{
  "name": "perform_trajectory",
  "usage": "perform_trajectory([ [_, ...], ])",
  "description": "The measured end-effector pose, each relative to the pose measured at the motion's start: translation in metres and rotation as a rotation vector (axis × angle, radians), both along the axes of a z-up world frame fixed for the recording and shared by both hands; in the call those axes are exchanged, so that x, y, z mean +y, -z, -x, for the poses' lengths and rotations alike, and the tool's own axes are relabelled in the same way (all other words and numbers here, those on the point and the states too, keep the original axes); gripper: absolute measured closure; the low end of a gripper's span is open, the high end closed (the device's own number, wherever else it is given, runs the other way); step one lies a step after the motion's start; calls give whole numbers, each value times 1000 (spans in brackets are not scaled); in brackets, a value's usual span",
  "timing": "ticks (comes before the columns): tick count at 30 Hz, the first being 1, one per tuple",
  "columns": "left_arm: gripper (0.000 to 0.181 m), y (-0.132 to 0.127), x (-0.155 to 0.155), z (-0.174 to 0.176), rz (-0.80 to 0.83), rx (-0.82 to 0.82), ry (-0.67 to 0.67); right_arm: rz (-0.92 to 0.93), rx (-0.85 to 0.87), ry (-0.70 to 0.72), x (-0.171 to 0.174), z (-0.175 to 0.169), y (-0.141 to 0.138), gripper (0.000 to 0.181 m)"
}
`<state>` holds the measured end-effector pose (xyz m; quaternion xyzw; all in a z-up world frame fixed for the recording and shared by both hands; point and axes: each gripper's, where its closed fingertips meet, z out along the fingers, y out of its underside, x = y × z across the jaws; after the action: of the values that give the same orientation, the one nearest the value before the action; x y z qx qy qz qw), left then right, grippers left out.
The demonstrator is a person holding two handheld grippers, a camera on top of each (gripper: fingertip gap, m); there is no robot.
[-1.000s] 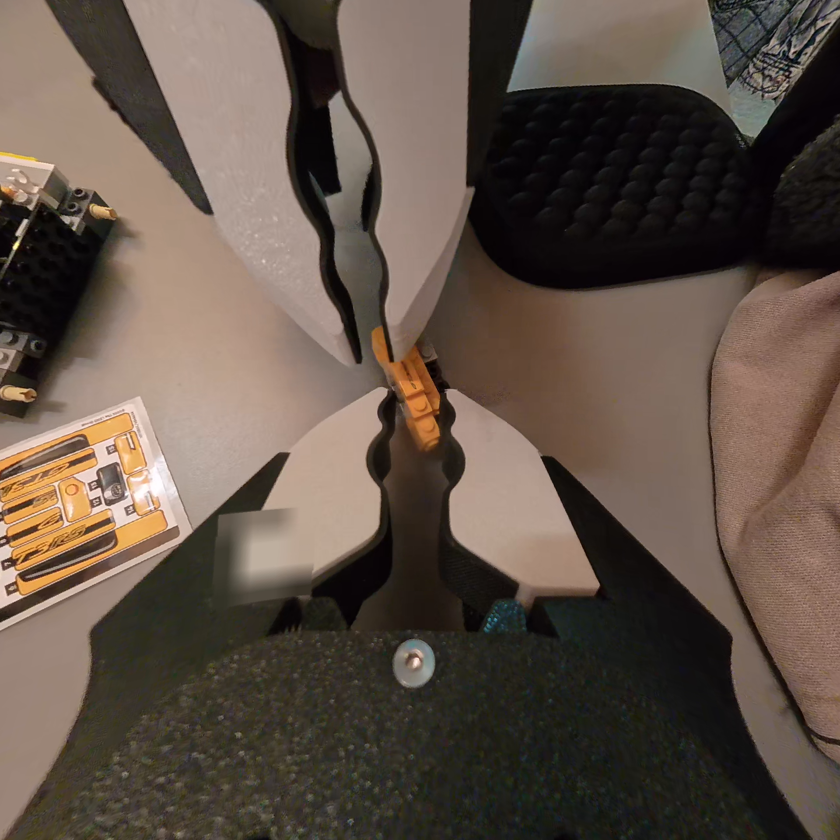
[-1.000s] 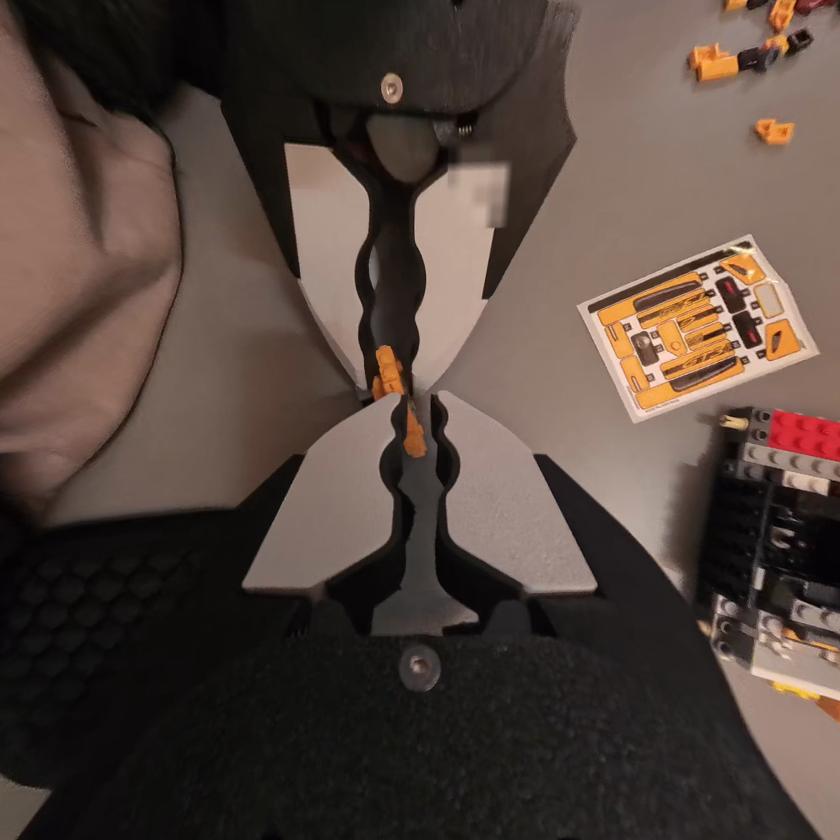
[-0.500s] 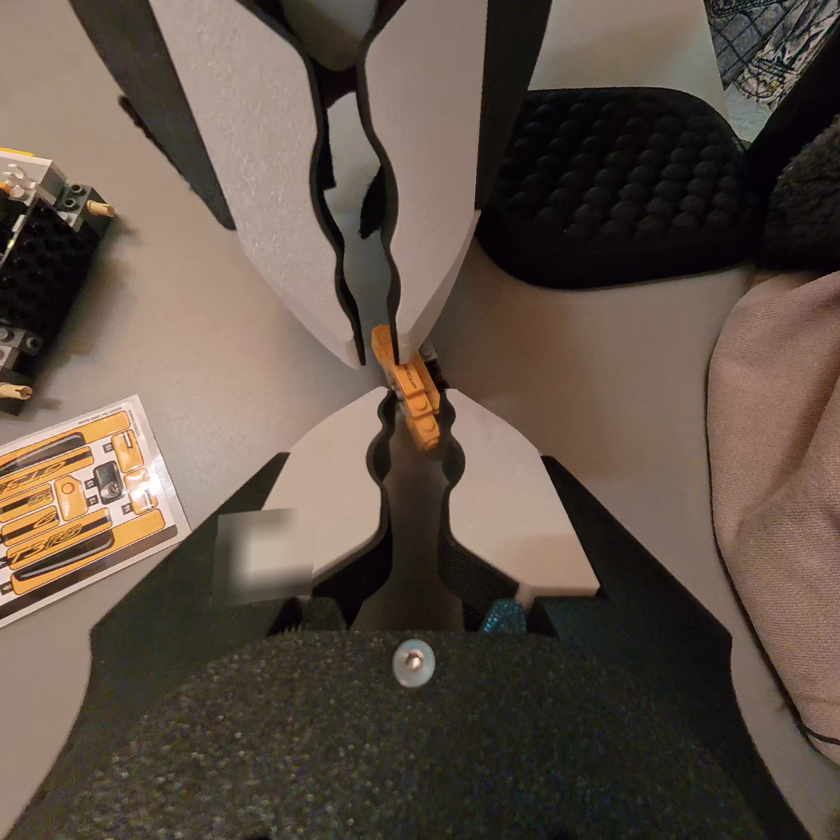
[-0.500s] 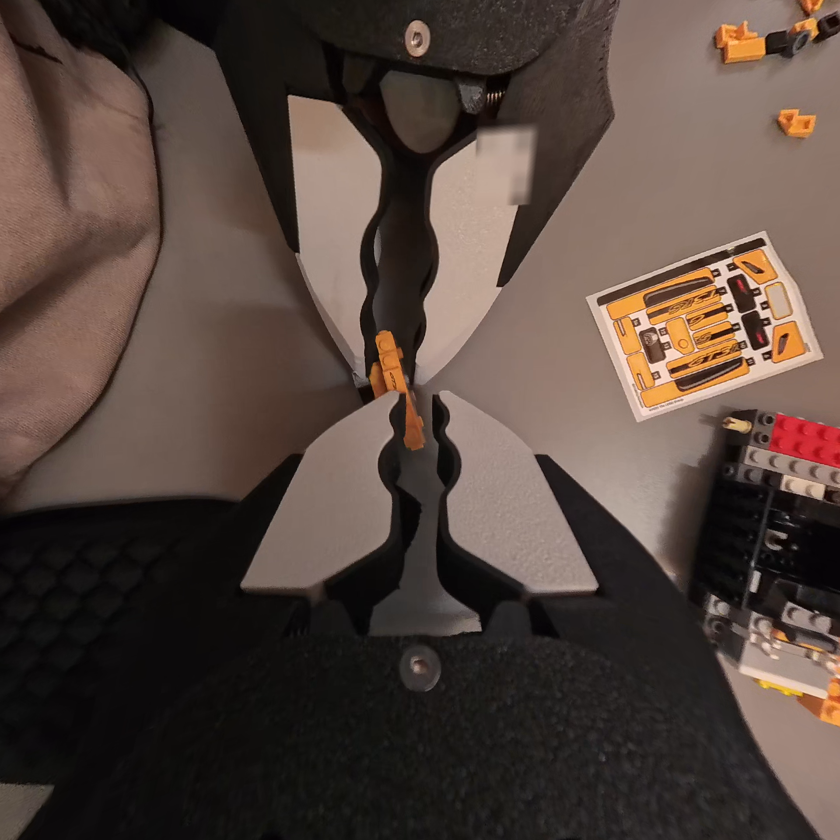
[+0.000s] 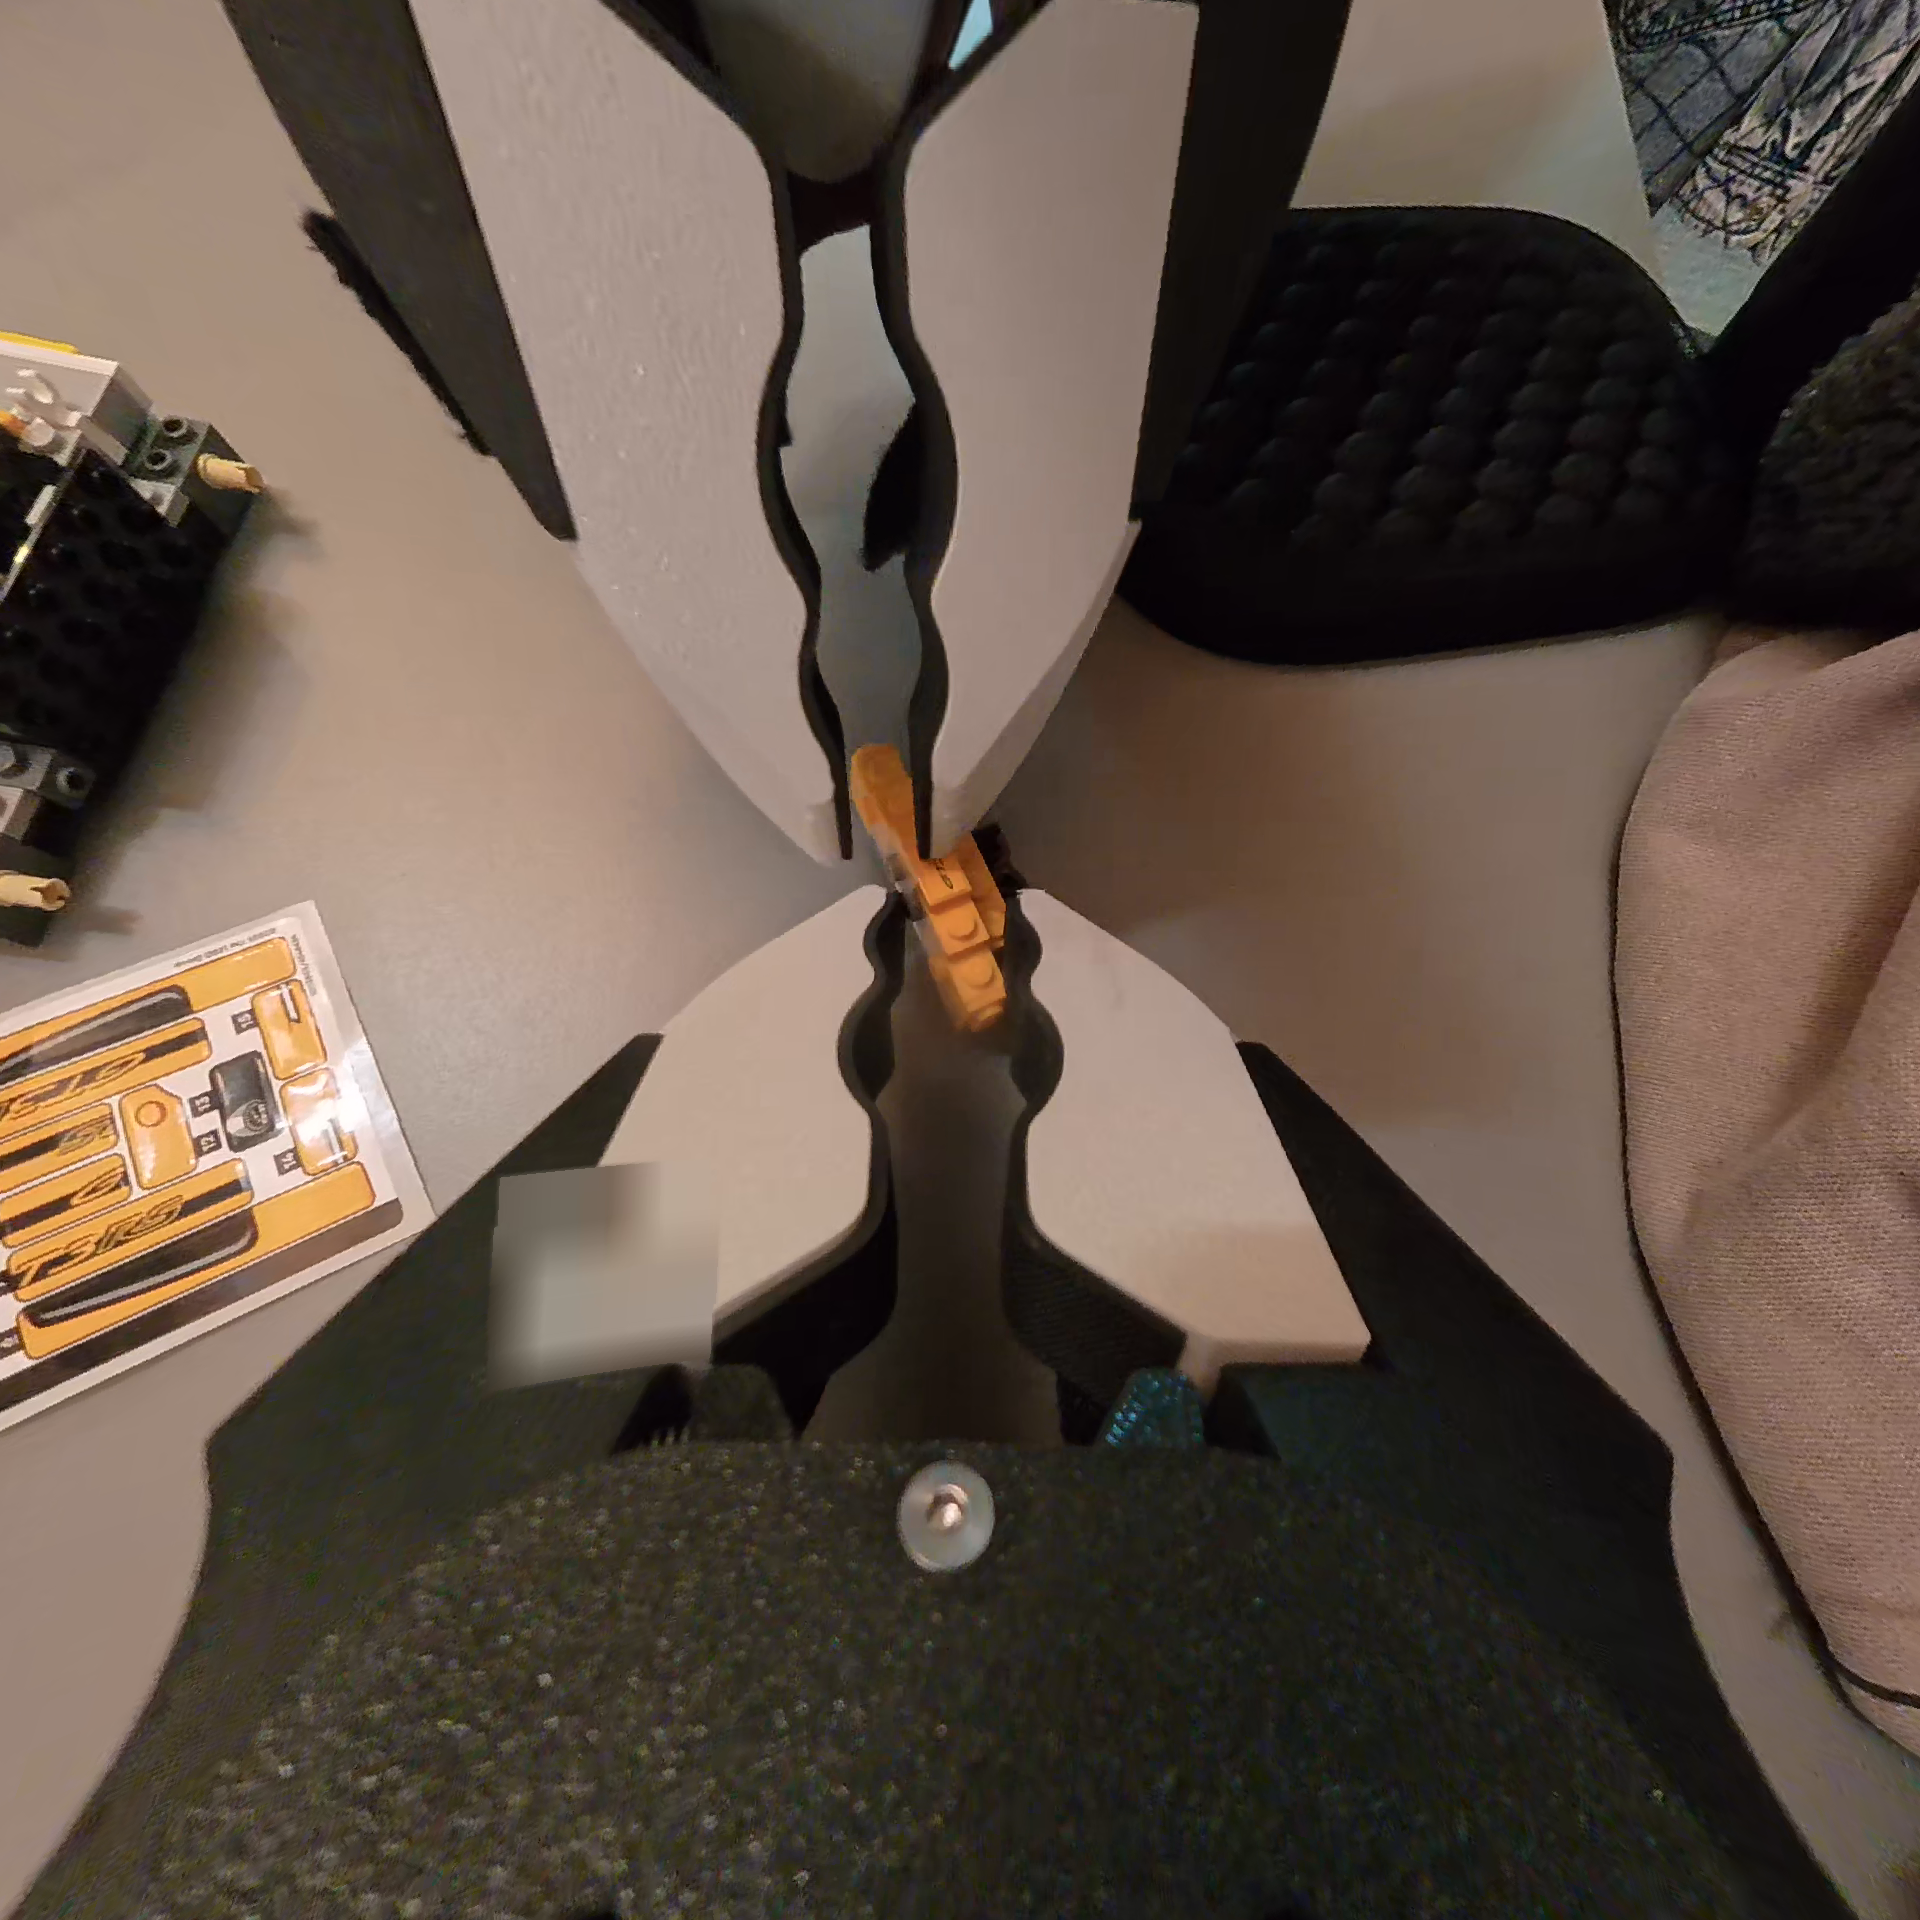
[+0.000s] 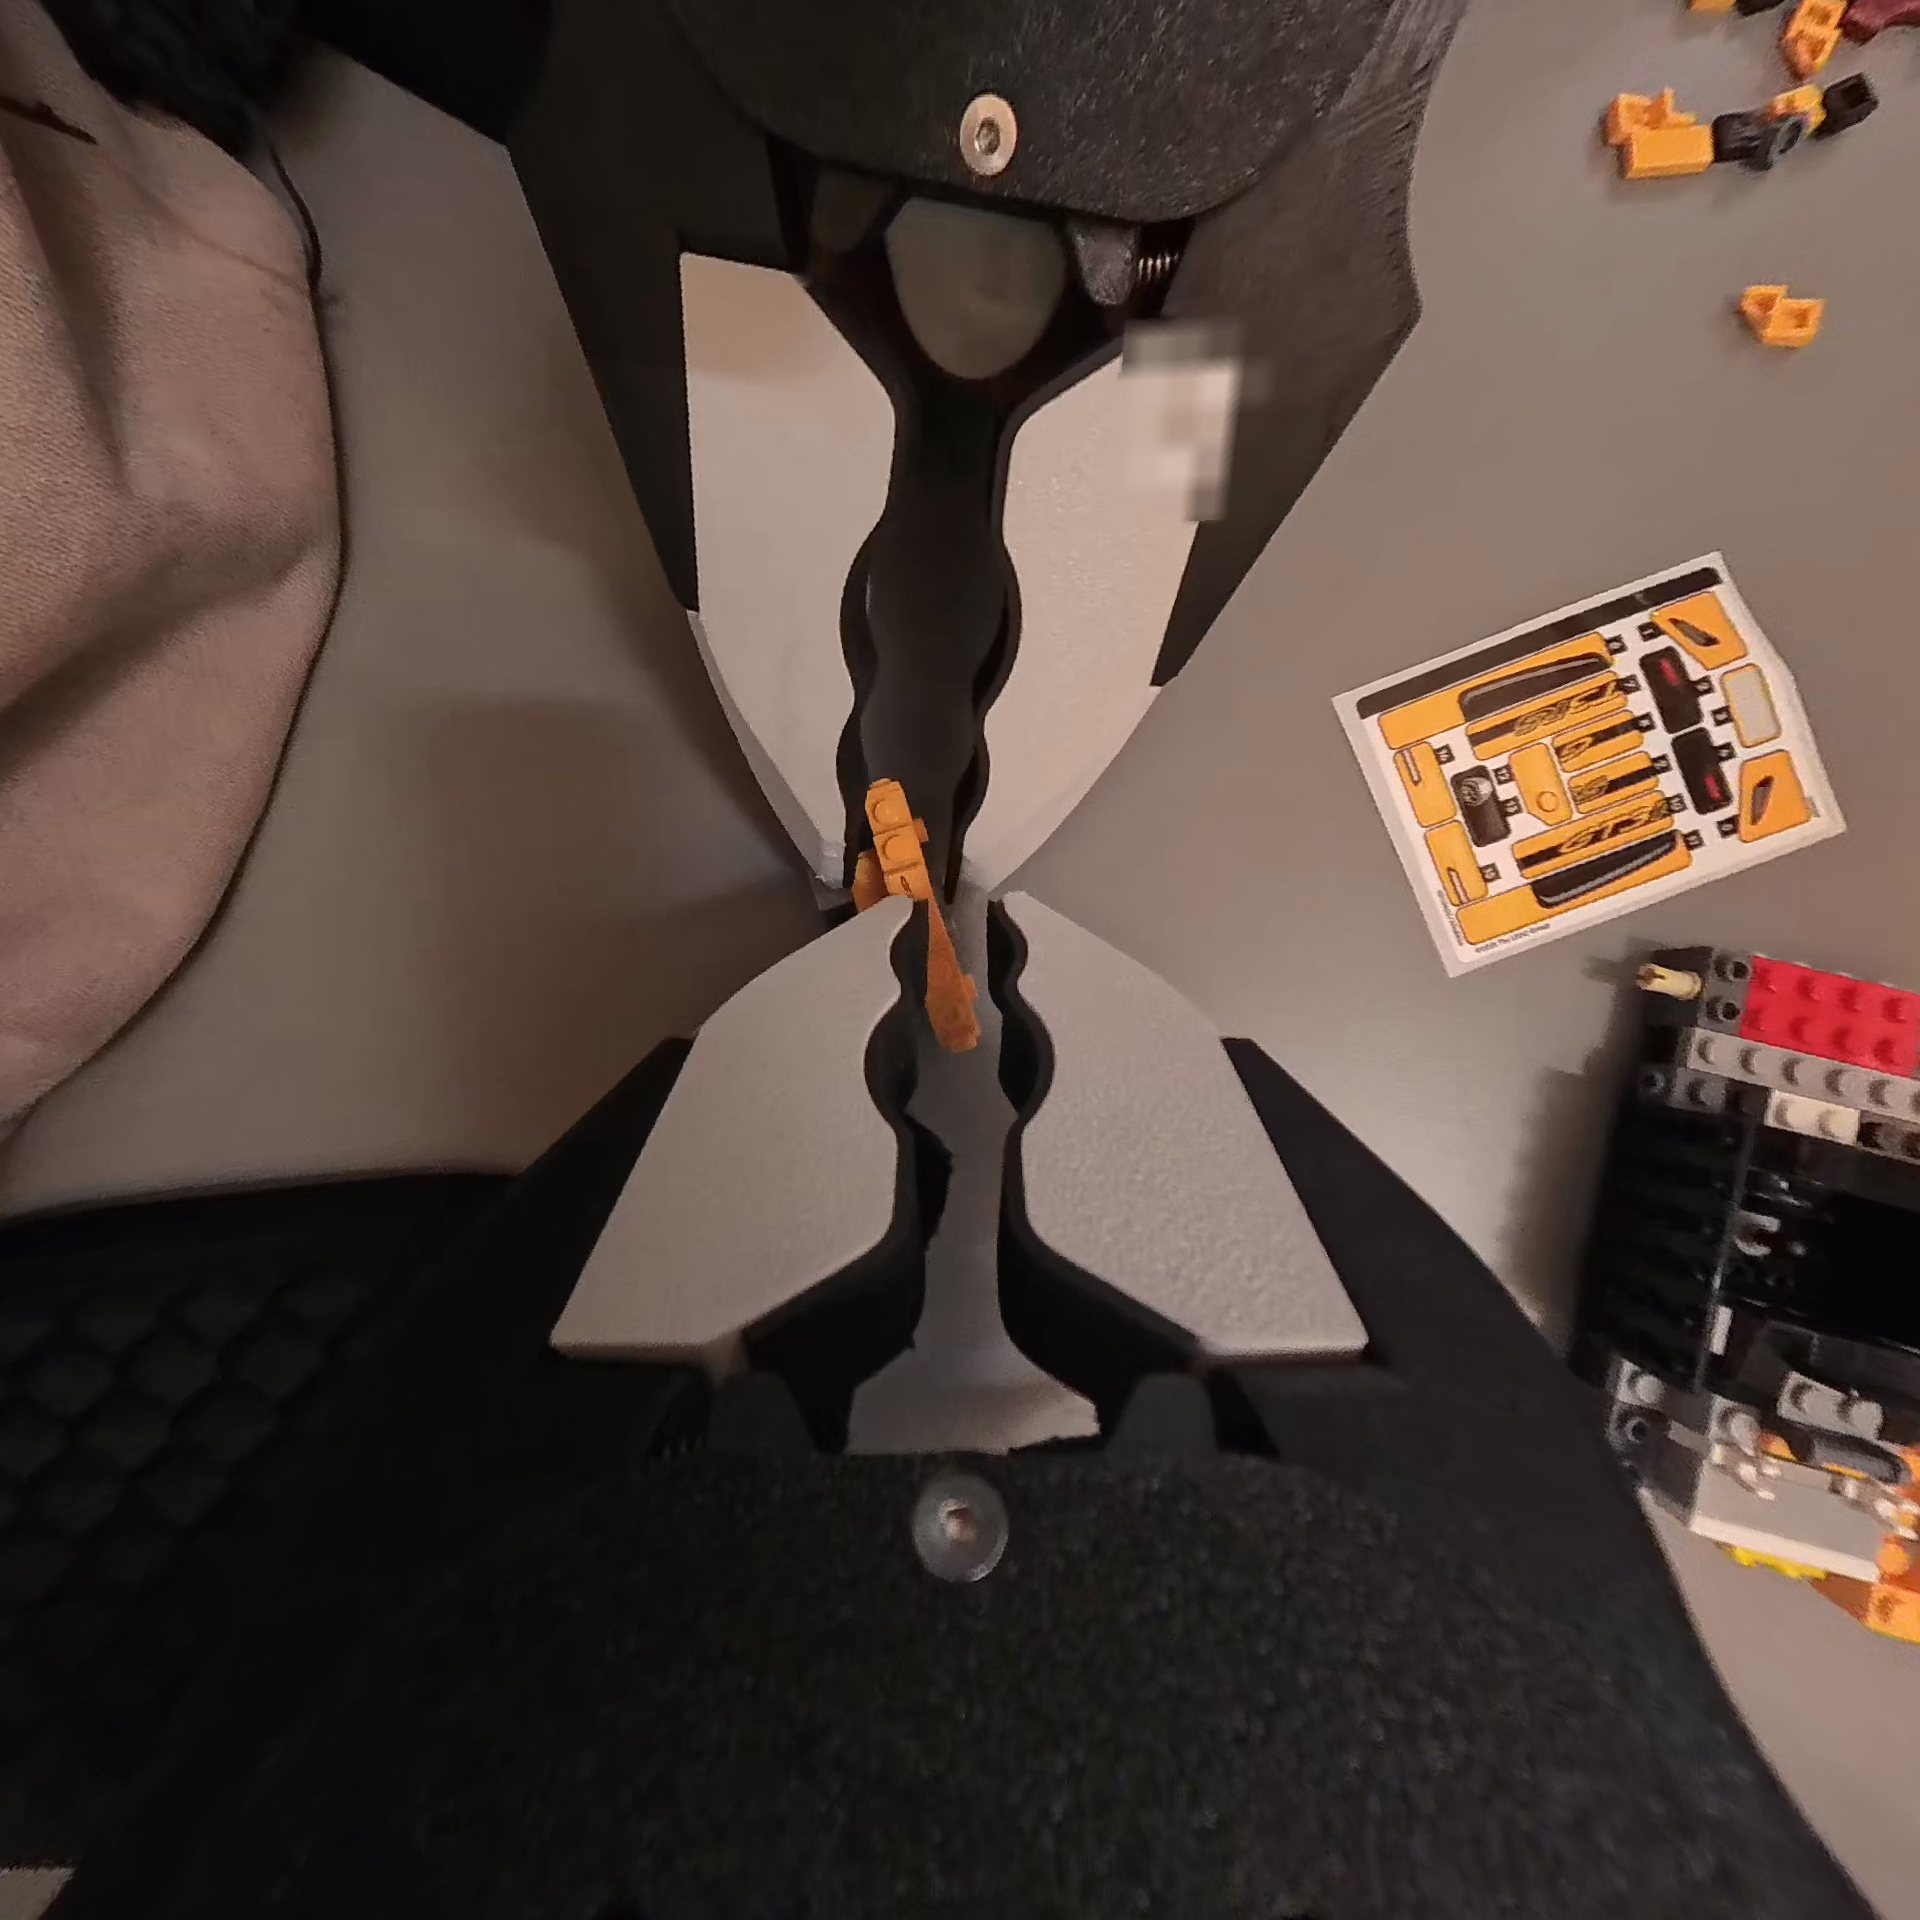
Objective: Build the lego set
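Two grippers meeting tip to tip above the grey bench (image 5: 436, 727), each clenching one small orange lego piece: left gripper (image 5: 951, 940) grasping the studded orange plate (image 5: 966, 961), right gripper (image 6: 951, 935) pinching the thin orange piece (image 6: 948, 987). Holding both parts in mid-air, touching, likely for pressing them together before fitting onto the black chassis (image 6: 1766, 1226) waiting near the bench's edge. Lying just beside that, the sticker sheet (image 6: 1590, 764); resting farther off, loose orange pieces (image 6: 1662, 135). Keeping alignment square, probably the tricky bit.
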<state>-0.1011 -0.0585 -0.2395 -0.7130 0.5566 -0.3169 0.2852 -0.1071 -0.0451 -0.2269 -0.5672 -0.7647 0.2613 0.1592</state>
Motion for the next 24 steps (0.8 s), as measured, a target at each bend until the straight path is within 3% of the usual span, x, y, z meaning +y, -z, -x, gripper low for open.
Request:
perform_trajectory([
  [16,163,0,0,0,13,-6,-2,-105,-63,-27,8,-12,2,171],
  [19,163,0,0,0,14,-7,-2,-60,-4,-2,4,-5,-8,171],
  [24,163,0,0,0,18,-8,-3,-52,-15,-16,0,-2,0,173],
])
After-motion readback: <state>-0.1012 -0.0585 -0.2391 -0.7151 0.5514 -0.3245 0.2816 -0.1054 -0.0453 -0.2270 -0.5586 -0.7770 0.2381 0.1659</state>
